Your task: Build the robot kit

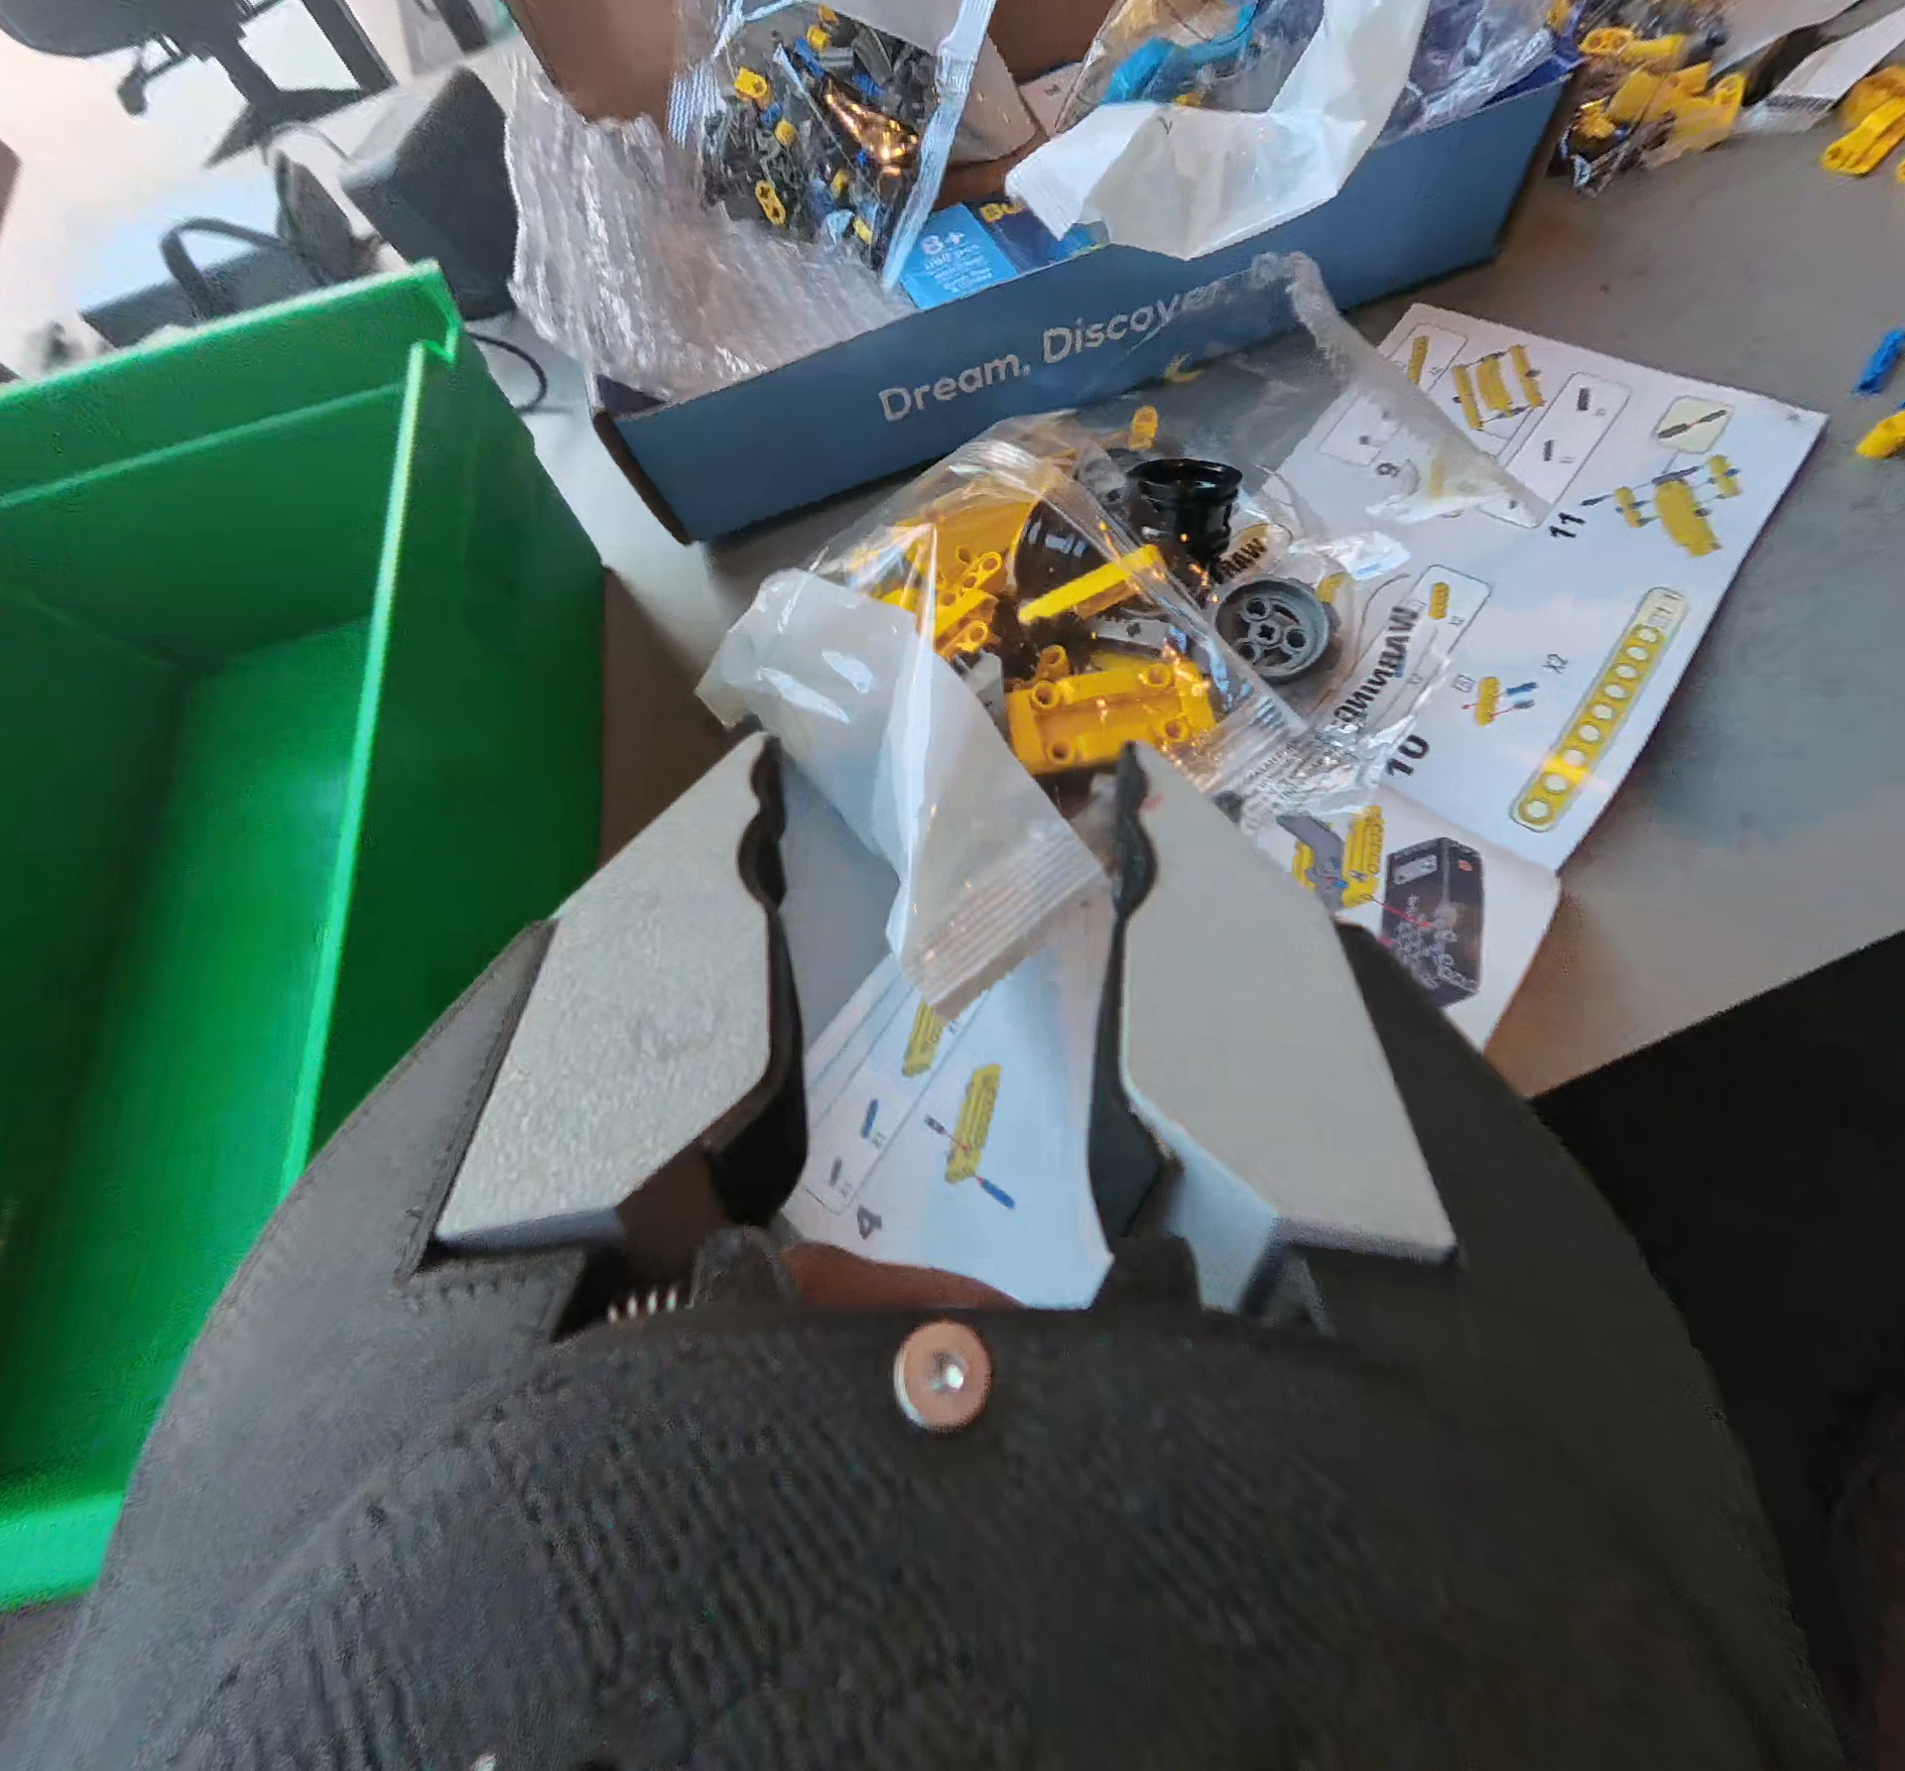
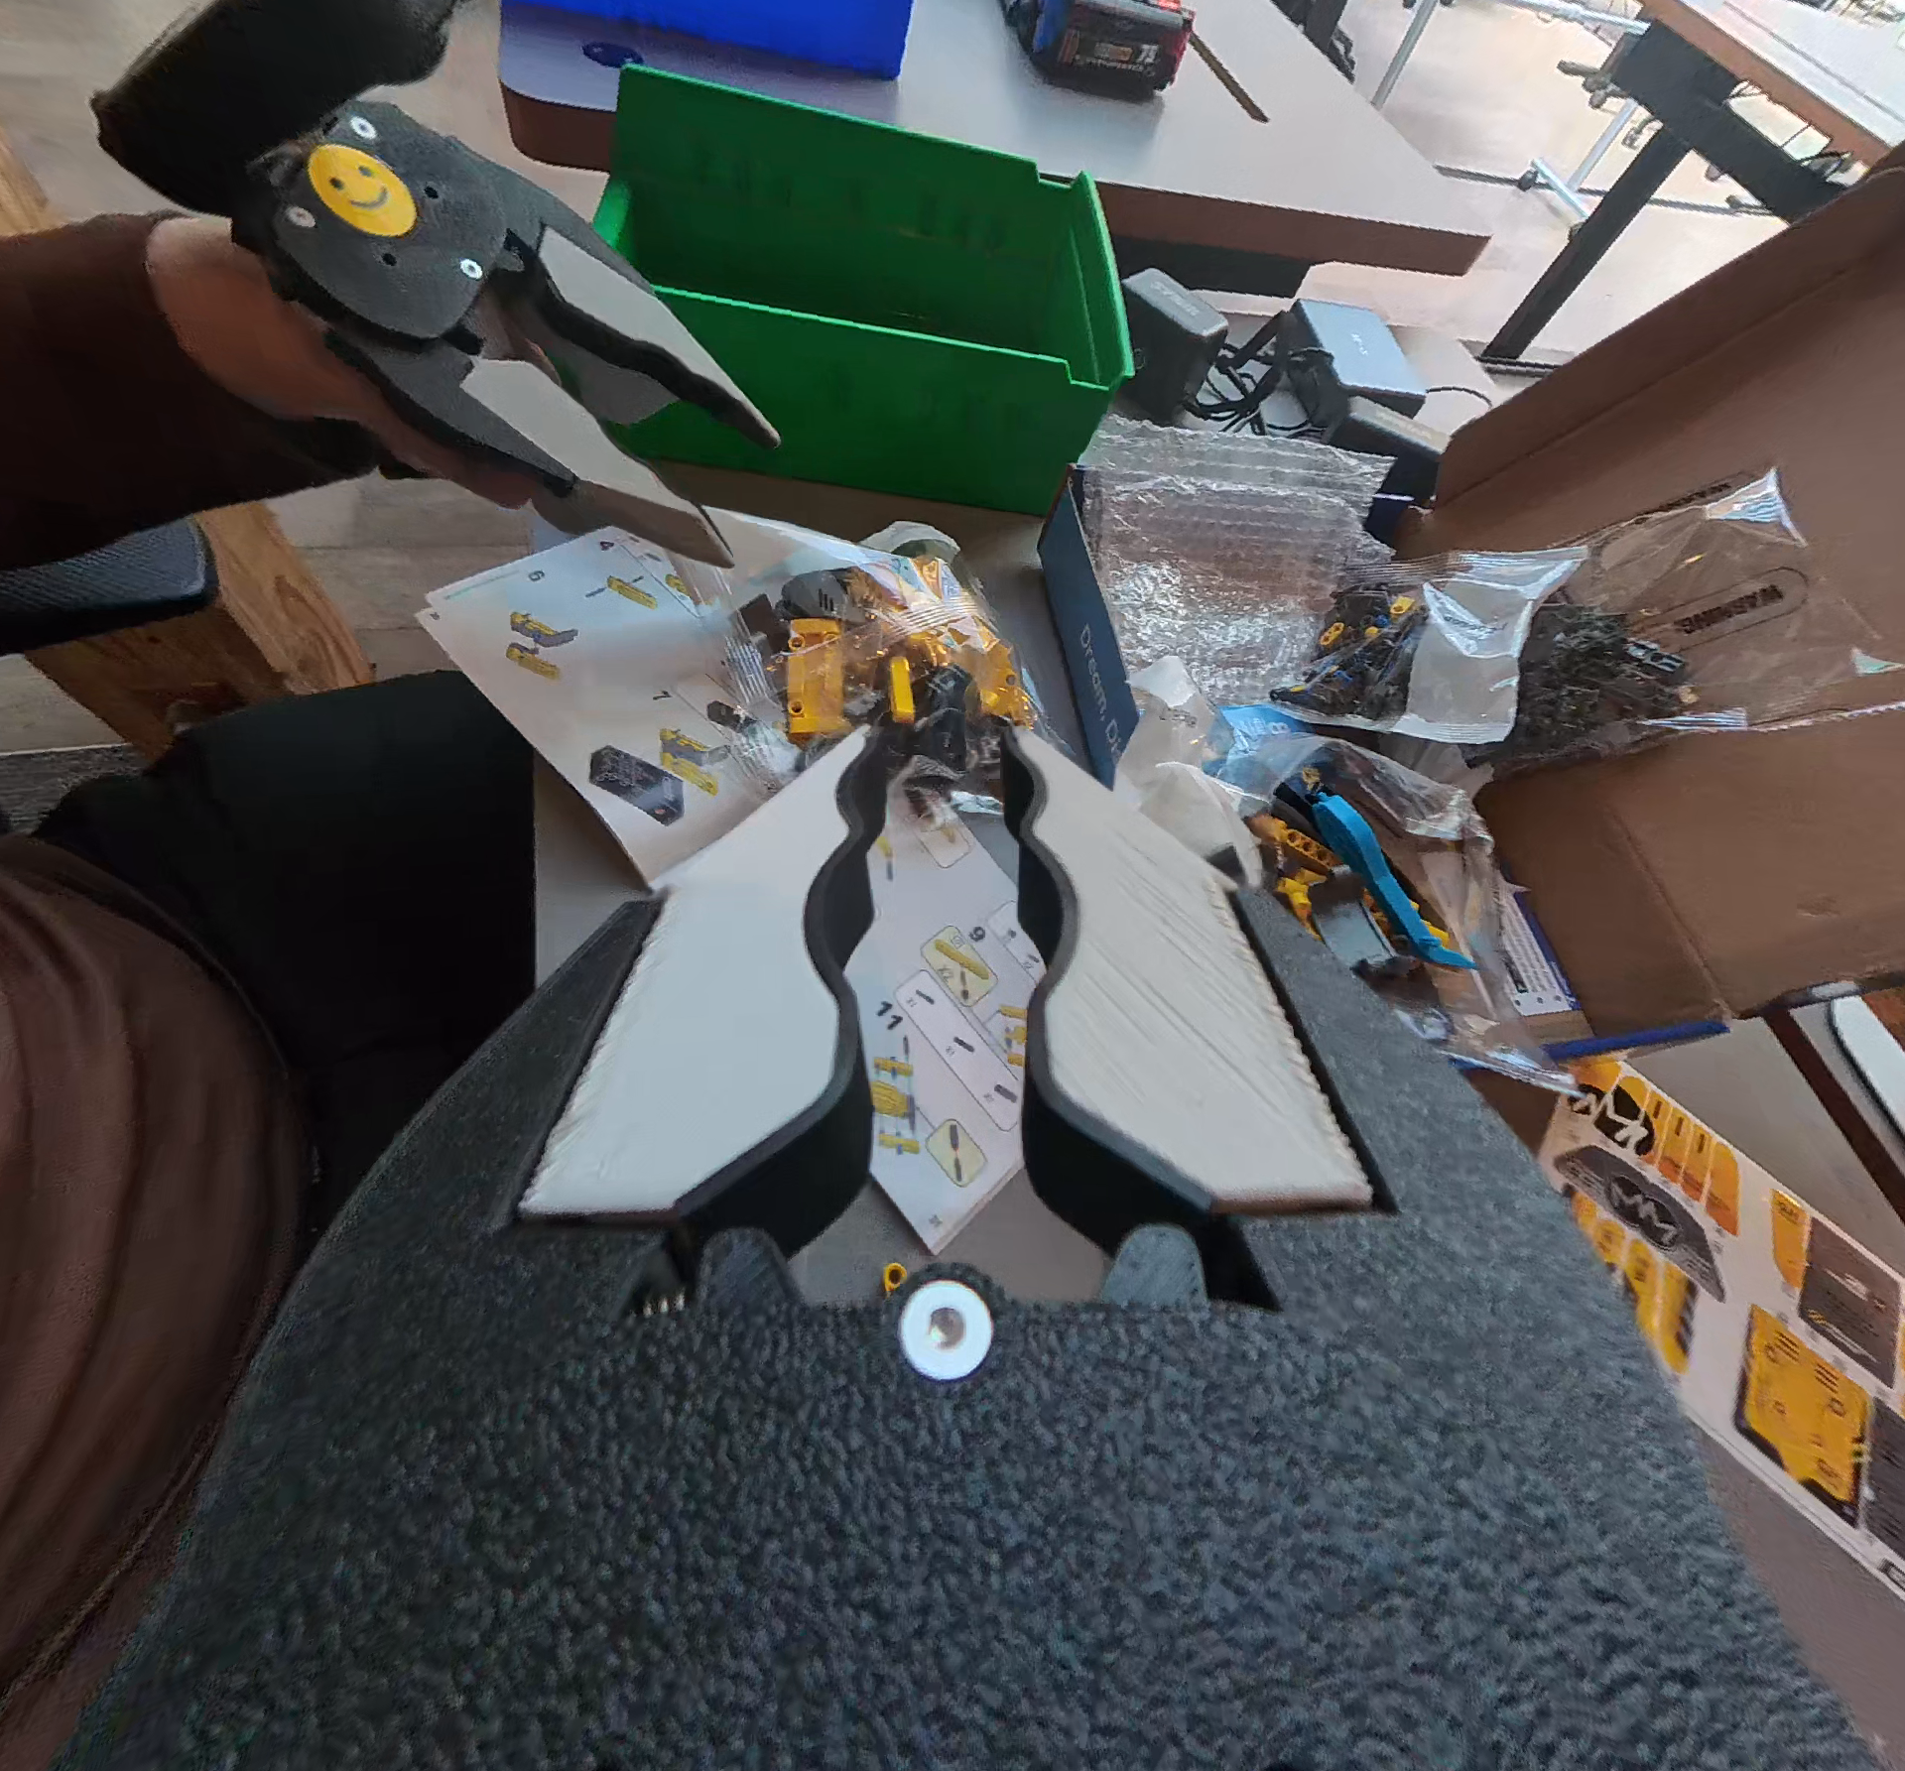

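Observation:
A clear bag of yellow, black and grey building parts [image 1: 1093,649] lies on a printed instruction sheet [image 1: 1608,588] on the grey table. My left gripper [image 1: 948,758] is open, its fingers wide apart just short of the bag, with the bag's white flap showing between them and not pressed. The right wrist view shows it [image 2: 744,495] hovering open and empty above the sheet [image 2: 577,629], left of the bag [image 2: 876,649]. My right gripper [image 2: 940,742] hangs well above the sheet, fingers apart with nothing between them. The bag shows beyond its tips.
A green bin [image 1: 392,588] stands left of the bag, also in the right wrist view [image 2: 856,381]. A blue box [image 1: 1031,402] with bubble wrap [image 1: 660,258] and more part bags [image 1: 825,72] lies behind. A cardboard box [image 2: 1701,845] and a sticker sheet [image 2: 1752,1309] are at the right. Spacing between my two grippers at the tips: around 25 centimetres.

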The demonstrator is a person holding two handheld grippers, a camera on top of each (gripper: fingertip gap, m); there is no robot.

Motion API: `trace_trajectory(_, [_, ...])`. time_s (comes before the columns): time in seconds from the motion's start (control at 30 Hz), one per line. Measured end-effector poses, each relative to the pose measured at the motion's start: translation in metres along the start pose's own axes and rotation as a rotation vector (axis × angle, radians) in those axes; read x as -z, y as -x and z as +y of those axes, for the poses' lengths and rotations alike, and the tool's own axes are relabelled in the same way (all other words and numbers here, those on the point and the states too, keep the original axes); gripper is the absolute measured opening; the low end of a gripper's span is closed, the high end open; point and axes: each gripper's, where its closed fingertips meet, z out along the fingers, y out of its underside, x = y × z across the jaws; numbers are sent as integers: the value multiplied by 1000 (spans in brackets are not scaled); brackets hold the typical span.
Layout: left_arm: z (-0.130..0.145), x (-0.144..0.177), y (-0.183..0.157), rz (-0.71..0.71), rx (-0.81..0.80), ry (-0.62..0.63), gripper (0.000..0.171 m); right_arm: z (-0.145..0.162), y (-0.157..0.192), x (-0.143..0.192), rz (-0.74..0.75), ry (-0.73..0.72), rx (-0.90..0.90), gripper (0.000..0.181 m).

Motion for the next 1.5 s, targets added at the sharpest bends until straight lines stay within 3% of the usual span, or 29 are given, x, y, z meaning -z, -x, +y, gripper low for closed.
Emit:
trace_trajectory(0.1, [18,5,-3,30,-14,46,76,9,26,-17,-105,48,-17,25])
trace_trajectory(0.23, [30,-6,-2,-18,-192,58,74,20,69,-54,-229,104,22,25])
trace_trajectory(0.4, [33,-19,-9,-47,-390,54,39,40,86,-115,-174,177,-7,25])
trace_trajectory(0.57, [33,-19,-15,2,-348,26,27,78,59,-144,25,310,86,22])
trace_trajectory(0.7, [20,-15,-14,60,-207,-38,3,80,42,-146,77,279,67,18])
trace_trajectory(0.83, [17,-16,-19,119,-130,-51,2,85,21,-146,162,313,100,18])
trace_trajectory(1.07, [20,-17,-20,116,-150,-34,1,71,9,-157,160,318,153,14])
trace_trajectory(1.13, [20,-17,-20,128,-128,-34,2,78,13,-164,85,390,164,11])
trace_trajectory(1.2, [22,-17,-21,140,-117,-28,2,87,5,-171,104,463,230,11])
trace_trajectory(1.33, [23,-17,-20,144,-127,-27,1,91,5,-182,83,492,281,14])
trace_trajectory(1.5, [25,-16,-21,154,-125,-21,1,97,12,-186,-19,524,221,16])
